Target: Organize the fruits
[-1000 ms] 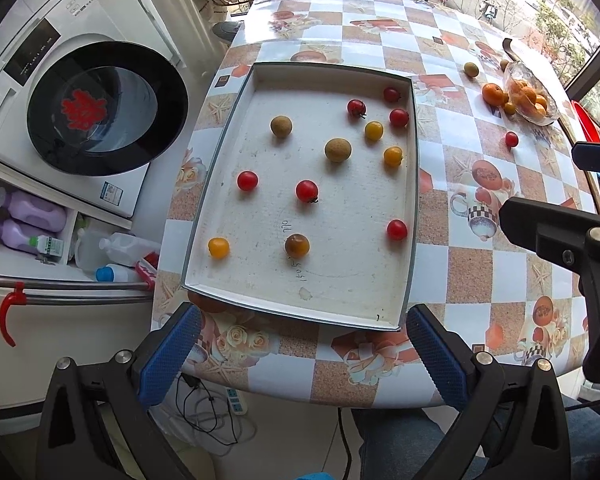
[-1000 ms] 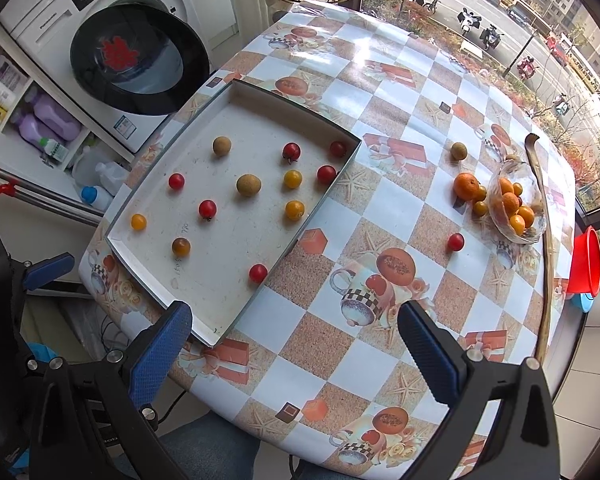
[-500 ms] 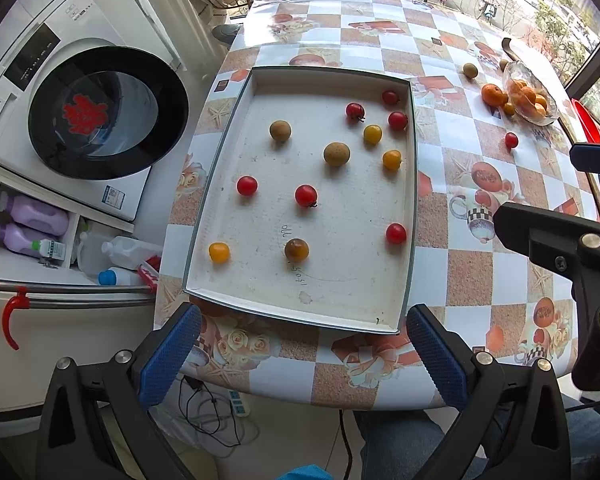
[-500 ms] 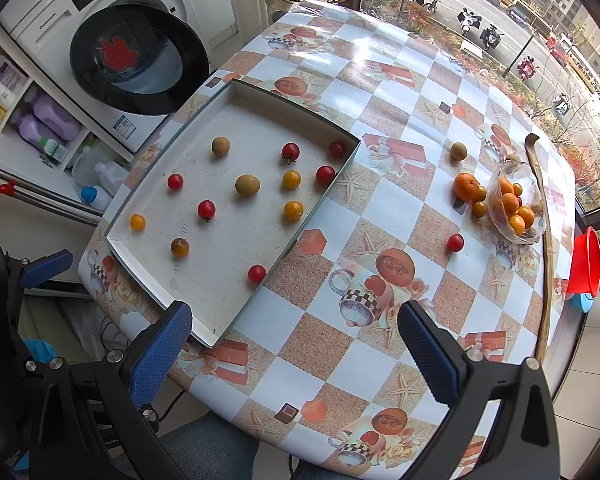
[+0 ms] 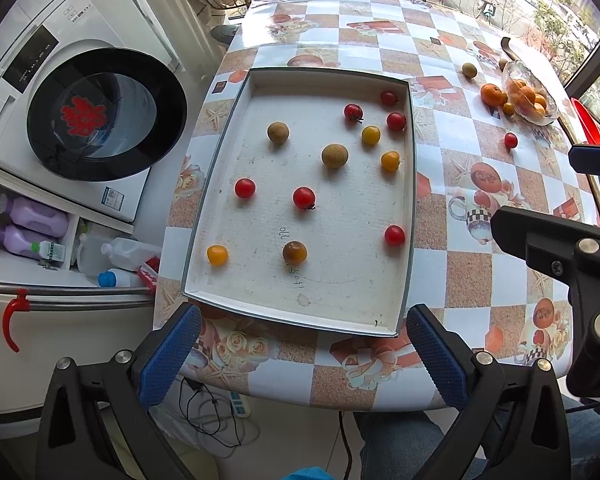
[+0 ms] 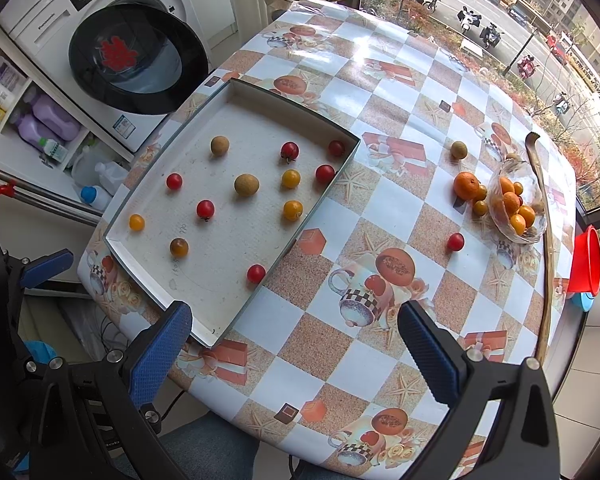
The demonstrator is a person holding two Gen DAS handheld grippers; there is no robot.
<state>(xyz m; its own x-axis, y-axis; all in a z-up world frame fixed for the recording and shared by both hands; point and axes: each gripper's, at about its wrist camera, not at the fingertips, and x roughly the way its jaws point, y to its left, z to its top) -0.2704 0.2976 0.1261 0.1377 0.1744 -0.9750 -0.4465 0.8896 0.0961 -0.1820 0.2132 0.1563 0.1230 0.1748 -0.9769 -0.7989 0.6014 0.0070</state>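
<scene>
A shallow grey tray (image 5: 409, 184) (image 6: 324, 196) lies on the patterned table and holds several red tomatoes, yellow tomatoes and brown longans. A glass bowl (image 6: 536, 236) of small oranges stands at the far right, with an orange (image 6: 466, 185), a longan (image 6: 458, 149) and a red tomato (image 6: 455, 241) loose on the table near it. My left gripper (image 5: 300, 354) hangs open and empty before the tray's near edge. Over the table's near edge my right gripper (image 6: 296, 354) is also open and empty.
A washing machine (image 5: 80, 120) stands left of the table, with detergent bottles (image 5: 36, 224) on a shelf beneath. A red bucket (image 6: 586, 260) sits beyond the table's right edge. A person's legs in jeans show under the near edge.
Both grippers have drifted very slightly; the fruits and tray have not moved.
</scene>
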